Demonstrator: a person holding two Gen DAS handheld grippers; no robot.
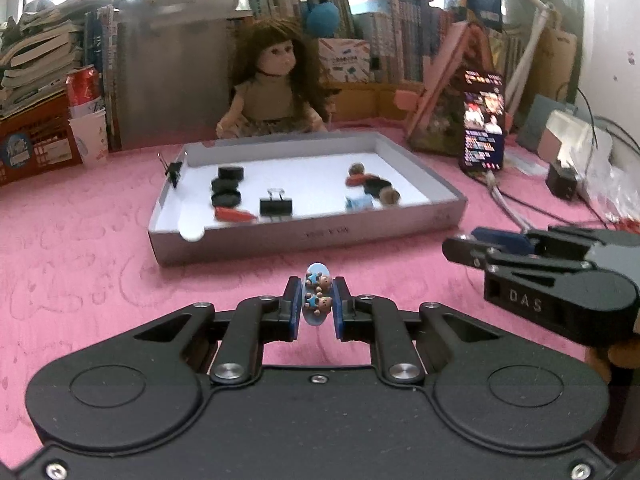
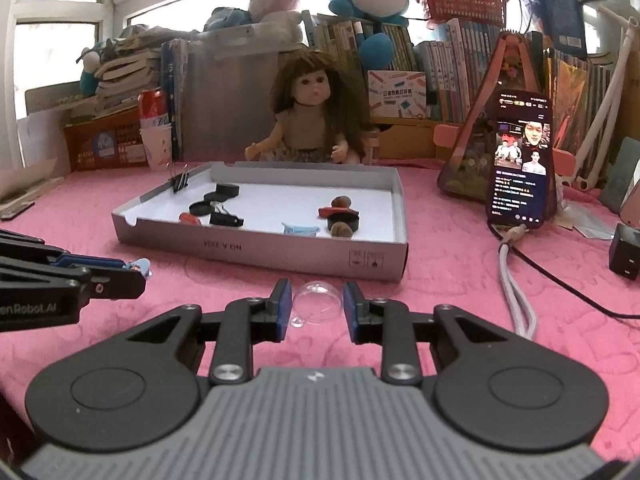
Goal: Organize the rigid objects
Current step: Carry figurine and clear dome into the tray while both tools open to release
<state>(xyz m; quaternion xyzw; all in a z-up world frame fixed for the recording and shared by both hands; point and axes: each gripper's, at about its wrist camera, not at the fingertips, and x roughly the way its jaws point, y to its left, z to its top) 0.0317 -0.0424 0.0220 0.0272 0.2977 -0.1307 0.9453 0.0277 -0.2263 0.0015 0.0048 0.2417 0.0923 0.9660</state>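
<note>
My left gripper (image 1: 317, 301) is shut on a small blue oval charm with two brown bears (image 1: 317, 295), held just above the pink table in front of the grey tray (image 1: 304, 236). It also shows in the right wrist view (image 2: 138, 270) at the left. My right gripper (image 2: 314, 306) has its jaws around a clear plastic dome (image 2: 317, 303) on the table; contact with the pads is unclear. The tray holds black round caps (image 1: 227, 189), binder clips (image 1: 275, 204), a red piece (image 1: 233, 213), a blue piece (image 1: 359, 202) and brown-and-black figures (image 1: 374, 184).
A doll (image 1: 272, 88) sits behind the tray. A phone (image 2: 520, 164) with a cable (image 2: 516, 280) stands at the right, a black charger (image 2: 624, 250) beyond it. A red can and paper cup (image 1: 86, 112), books and plush toys line the back.
</note>
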